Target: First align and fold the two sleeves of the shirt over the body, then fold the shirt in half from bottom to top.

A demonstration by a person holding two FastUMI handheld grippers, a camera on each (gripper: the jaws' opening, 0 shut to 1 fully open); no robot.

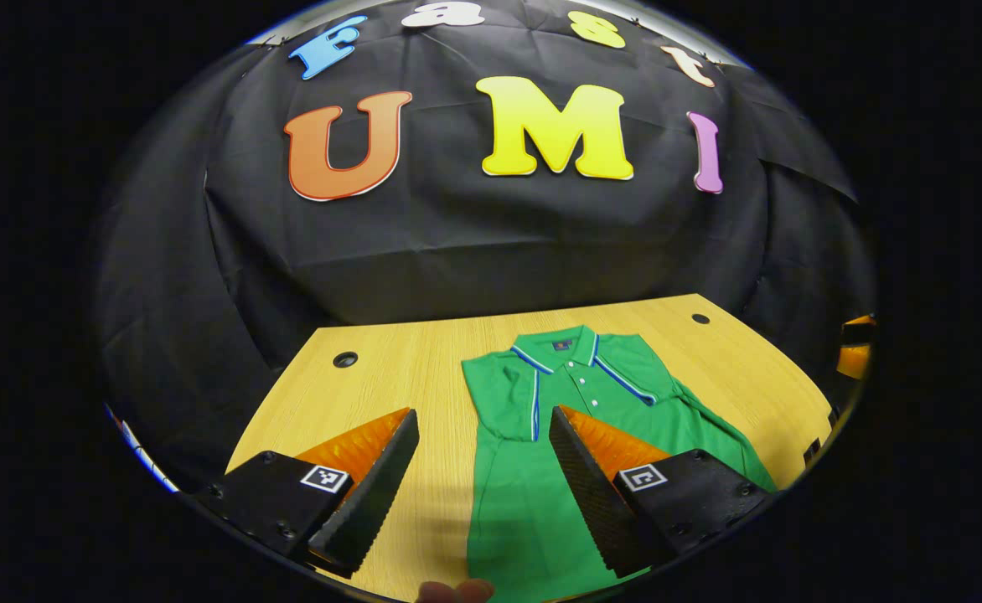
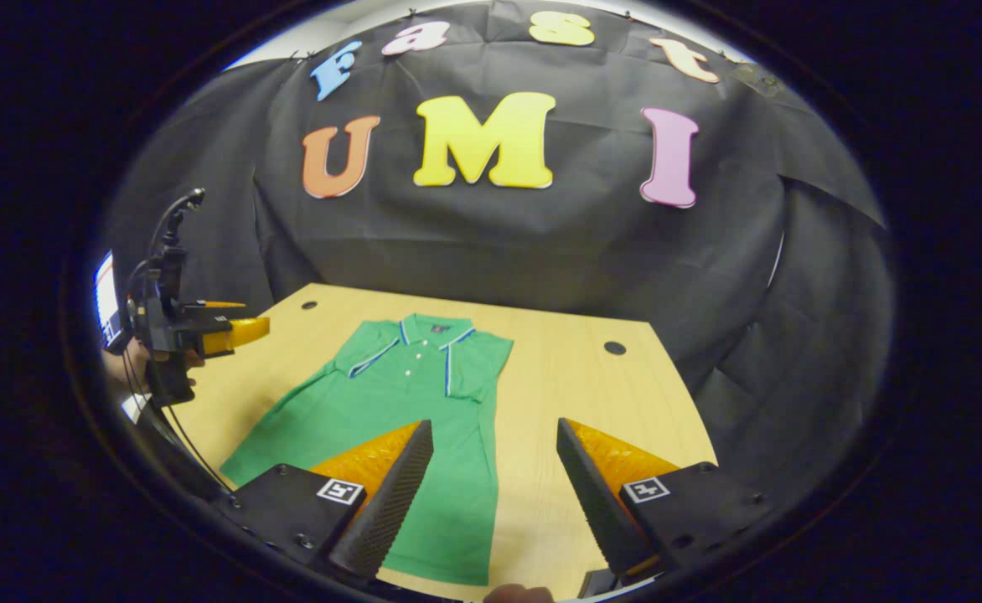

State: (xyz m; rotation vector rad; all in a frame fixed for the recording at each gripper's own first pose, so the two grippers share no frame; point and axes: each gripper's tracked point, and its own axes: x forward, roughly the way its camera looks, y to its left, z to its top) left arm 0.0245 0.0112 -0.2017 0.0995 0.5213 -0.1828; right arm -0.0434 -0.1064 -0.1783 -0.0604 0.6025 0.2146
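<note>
In the left gripper view, the left gripper hung above the wooden table with its fingers spread wide and nothing between them. Its left finger stood over bare wood; its right finger covered part of the green polo shirt, so the cloth under it was hidden. The shirt lay flat on the table, collar toward the far wall, its hem cut off at the bottom edge of the view. One sleeve lay folded in over the chest, its striped edge running down beside the button placket. The other sleeve stretched outward to the right, its end hidden behind the gripper's body. Something pale at the bottom edge could not be made out.

In the right gripper view, the left gripper appeared far off at the left, held by a hand that was mostly cut off; its fingers overlapped from that angle, so their gap was hard to judge there. The shirt showed more fully, with the spread sleeve reaching toward the table's left edge and the folded sleeve on the right. The right gripper stood wide apart, holding nothing, its left finger over the shirt's lower body and its right finger over bare table.
</note>
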